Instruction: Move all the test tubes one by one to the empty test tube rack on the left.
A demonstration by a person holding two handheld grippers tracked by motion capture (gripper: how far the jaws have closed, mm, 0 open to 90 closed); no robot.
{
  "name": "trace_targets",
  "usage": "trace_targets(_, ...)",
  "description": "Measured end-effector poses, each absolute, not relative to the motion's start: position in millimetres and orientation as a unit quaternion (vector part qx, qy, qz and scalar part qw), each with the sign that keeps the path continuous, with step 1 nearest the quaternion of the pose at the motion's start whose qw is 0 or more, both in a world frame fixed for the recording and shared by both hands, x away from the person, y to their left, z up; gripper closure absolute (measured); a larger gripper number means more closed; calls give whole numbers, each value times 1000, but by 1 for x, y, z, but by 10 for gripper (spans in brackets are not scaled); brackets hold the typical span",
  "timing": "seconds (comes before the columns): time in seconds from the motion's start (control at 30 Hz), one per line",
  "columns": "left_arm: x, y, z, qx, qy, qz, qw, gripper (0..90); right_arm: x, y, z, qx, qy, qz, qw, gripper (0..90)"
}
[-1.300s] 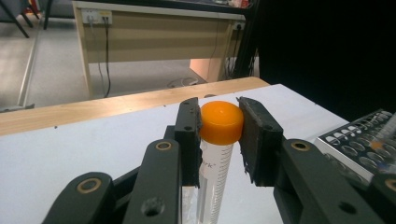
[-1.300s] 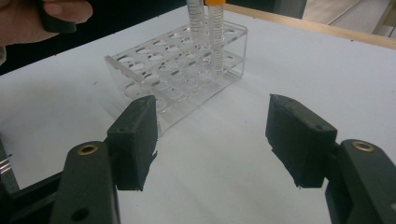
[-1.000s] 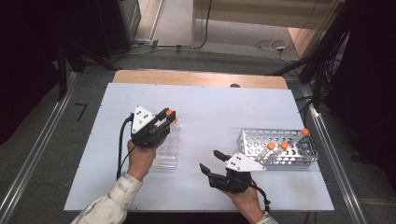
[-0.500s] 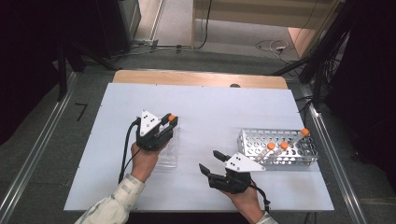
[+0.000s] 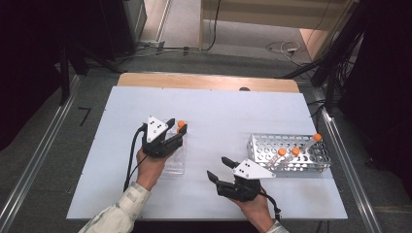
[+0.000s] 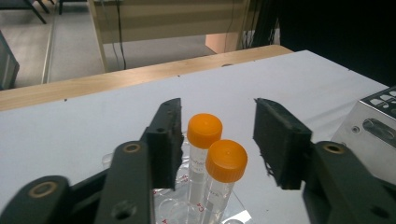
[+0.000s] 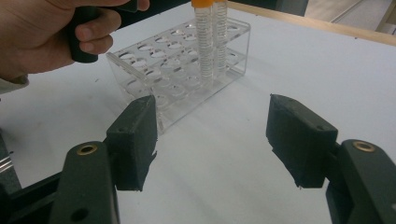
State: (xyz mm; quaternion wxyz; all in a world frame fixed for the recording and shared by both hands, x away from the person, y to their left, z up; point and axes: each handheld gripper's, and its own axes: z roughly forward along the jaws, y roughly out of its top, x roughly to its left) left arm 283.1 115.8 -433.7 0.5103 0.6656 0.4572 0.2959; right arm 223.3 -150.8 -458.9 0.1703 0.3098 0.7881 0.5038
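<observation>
L gripper (image 6: pixel 217 140) over far end of clear rack (image 7: pixel 187 84), left-centre of white table (image 5: pixel 218 111). Two orange-capped tubes (image 6: pixel 210 158) stand upright in that rack, side by side, right between the L jaws. Jaws have just been opening; pads now stand apart, gap visible each side of the caps, neither pad pressing a tube. Nearer tube's cap sits a bit lower in left gripper view than the far one.

High view: one orange cap (image 5: pixel 181 124) shows just past the L gripper's tips, grey plate on top of gripper hides the rest.

R gripper (image 5: pixel 219 167) rests low on table near front edge, between the two racks, well apart from both. Jaws wide apart, nothing between them, bare table under them. Right gripper view looks across at clear rack and L hand (image 7: pixel 56 32) wrapped on its handle.

Containers: clear rack holds the two tubes at one end, other holes look empty (glare, not sure). Metal perforated rack (image 5: pixel 291 150) at right holds three orange-capped tubes (image 5: pixel 295 152), leaning
</observation>
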Motion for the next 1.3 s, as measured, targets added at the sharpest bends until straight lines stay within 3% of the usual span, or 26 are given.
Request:
trace_targets(0.23,269,114,-431,663,459,294,513,279,223,-155,-457,313,784,506,174,325)
trace_targets(0.37,256,114,-432,660,455,288,524,222,223,-160,-456,319,782,506,178,326)
trace_targets(0.7,236,119,-437,661,445,275,538,205,222,-190,-447,341,762,511,205,328)
trace_targets(1.3,230,113,-444,680,430,260,534,205,223,-260,-434,404,696,515,297,337)
